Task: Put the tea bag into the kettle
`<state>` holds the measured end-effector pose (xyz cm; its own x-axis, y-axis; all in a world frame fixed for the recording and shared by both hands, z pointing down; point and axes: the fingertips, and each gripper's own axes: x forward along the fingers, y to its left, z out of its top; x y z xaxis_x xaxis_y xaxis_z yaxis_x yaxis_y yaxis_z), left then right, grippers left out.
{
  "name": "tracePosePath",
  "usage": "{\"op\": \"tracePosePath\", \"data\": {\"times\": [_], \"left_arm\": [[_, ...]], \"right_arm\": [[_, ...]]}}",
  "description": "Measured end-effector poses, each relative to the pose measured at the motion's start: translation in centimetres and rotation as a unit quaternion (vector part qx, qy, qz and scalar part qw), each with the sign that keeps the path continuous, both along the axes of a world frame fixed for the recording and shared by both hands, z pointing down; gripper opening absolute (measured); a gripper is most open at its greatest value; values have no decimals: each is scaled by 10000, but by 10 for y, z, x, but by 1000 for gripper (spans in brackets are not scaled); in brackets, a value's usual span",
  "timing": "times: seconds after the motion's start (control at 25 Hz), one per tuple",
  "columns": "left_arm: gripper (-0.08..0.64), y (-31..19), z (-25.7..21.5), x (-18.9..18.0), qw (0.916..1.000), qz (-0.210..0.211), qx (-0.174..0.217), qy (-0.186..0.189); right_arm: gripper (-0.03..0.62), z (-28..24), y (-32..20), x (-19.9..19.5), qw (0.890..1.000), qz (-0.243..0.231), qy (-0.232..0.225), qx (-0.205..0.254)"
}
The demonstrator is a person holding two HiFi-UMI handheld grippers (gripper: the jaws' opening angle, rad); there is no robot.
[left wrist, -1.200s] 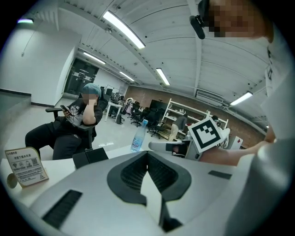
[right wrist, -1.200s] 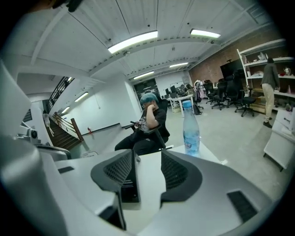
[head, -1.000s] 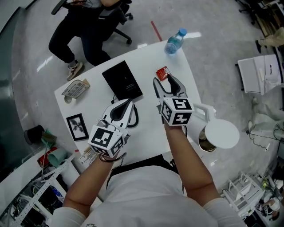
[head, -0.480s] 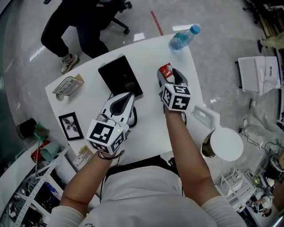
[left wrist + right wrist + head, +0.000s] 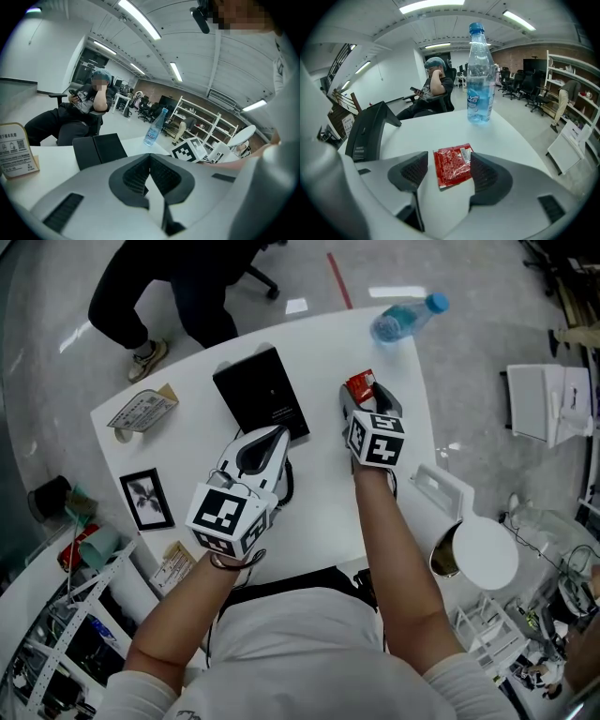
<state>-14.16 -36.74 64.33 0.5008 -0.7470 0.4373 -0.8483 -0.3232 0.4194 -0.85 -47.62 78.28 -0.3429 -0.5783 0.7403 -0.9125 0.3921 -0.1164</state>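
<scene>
One tea bag [image 5: 452, 165] flat on table [image 5: 440, 129] between right hand-held gripper [image 5: 449, 164] jaws, just opened wide.

The right gripper [image 5: 371, 401] is pointing toward the top of the frame, over the white table [image 5: 323, 502]. Its jaws have just been opening, and the red tea bag [image 5: 360, 387] is lying between their tips. The left gripper [image 5: 266, 439] is pointing at a black folder [image 5: 261, 395] in the frame's centre. The kettle [image 5: 444, 554] is sitting at the lower right, and a water bottle [image 5: 405, 319] is showing at the upper right.
</scene>
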Motion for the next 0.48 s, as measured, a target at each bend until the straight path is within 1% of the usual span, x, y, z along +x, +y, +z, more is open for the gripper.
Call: {"op": "tracePosePath", "data": {"times": [0.28,0.36,0.48], "left_arm": [[9,-4,5,4,9999,-8,-91,-79],[9,-4,7,6,9999,-7,-110,-42],[9,-2,10,8,9999,-12,-149,-8]], "right_arm": [[273,3,0,4,9996,-30,269,64],[249,2,-1,5,9993,-51,372,71],[236,4,-1,6,9984,-113,552,87]]}}
